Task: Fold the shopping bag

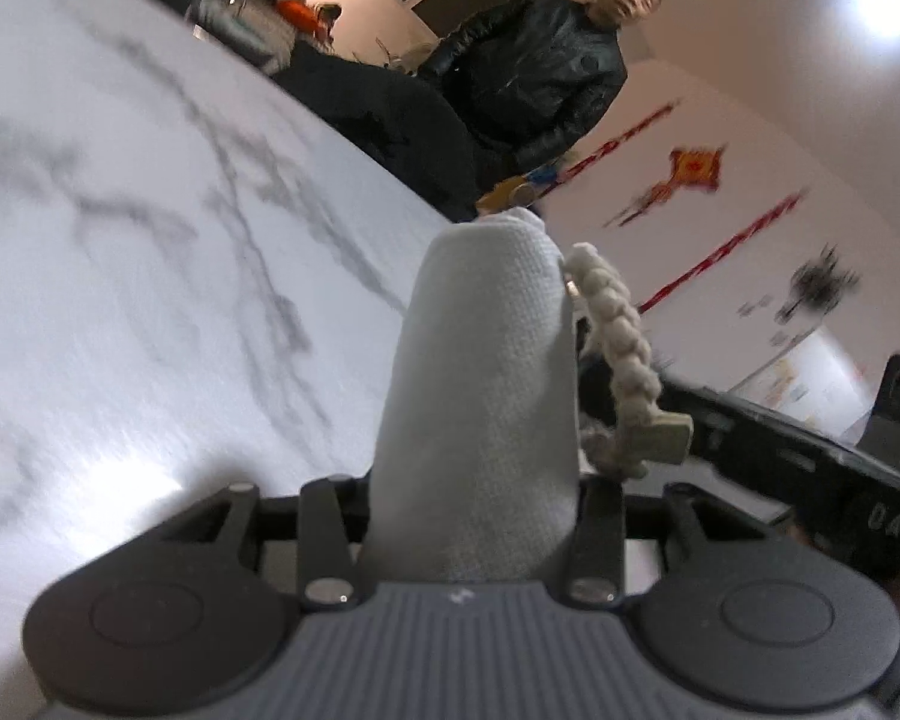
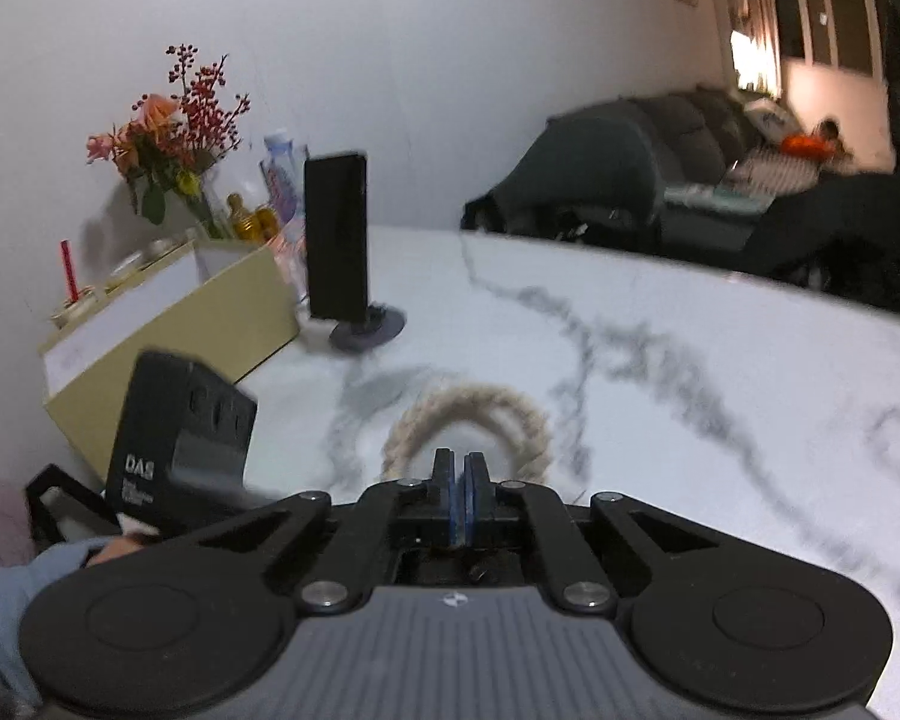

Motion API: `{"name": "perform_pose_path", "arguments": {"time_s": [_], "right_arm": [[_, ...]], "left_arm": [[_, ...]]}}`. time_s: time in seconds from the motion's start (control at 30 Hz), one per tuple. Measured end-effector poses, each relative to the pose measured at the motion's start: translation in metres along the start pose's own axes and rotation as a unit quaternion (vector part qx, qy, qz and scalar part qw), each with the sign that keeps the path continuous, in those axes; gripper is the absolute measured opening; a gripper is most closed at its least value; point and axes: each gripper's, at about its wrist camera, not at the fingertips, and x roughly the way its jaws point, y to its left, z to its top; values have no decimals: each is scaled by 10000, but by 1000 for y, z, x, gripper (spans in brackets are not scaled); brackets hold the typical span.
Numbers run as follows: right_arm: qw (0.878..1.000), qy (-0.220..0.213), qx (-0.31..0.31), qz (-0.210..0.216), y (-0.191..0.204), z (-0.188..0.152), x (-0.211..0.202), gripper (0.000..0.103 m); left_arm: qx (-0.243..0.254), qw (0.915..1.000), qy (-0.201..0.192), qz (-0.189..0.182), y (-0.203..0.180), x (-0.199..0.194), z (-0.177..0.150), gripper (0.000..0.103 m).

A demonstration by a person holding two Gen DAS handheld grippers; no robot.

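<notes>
Up close, the left gripper (image 1: 480,360) was clamped on a rolled white fabric bundle, seemingly the shopping bag (image 1: 480,372), lifted clear of the marble table (image 1: 150,300), its braided rope handle (image 1: 615,324) dangling at three o'clock. That pinch probably kept the layers together. The right gripper (image 2: 461,468) had its blue pads pressed together on nothing I could make out, a rope loop (image 2: 471,405) lying just beyond at twelve. "DAS" showed on the other gripper's body (image 2: 174,450) at nine o'clock. Farther back stood a phone stand (image 2: 339,246).

marble table and room clutter
a white marble table (image 2: 660,324) carries a cardboard box (image 2: 168,324), a flower vase (image 2: 168,138) and a black stand (image 2: 337,240); a sofa (image 2: 660,138) sits behind, and a person in a black jacket (image 1: 534,72) is beyond the table.
</notes>
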Motion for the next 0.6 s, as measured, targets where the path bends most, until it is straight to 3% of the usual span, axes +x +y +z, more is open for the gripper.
{"name": "perform_pose_path", "arguments": {"time_s": [0.2,0.33,0.43,0.57,0.6], "right_arm": [[9954,-28,907,296,-18,-12,5,6],[9899,19,1373,340,-26,-21,5,10],[9842,-18,1722,408,-33,-28,3,12],[9718,-135,2264,647,-44,-39,1,33],[9704,-173,2318,649,-45,-40,1,33]], "left_arm": [[866,9934,86,747,-23,2,3,38],[1720,9745,44,1440,-51,12,-1,37],[1988,9663,20,1636,-70,22,-1,37],[2189,9596,7,1765,-88,37,0,37],[2225,9584,7,1785,-91,38,-3,37]]}}
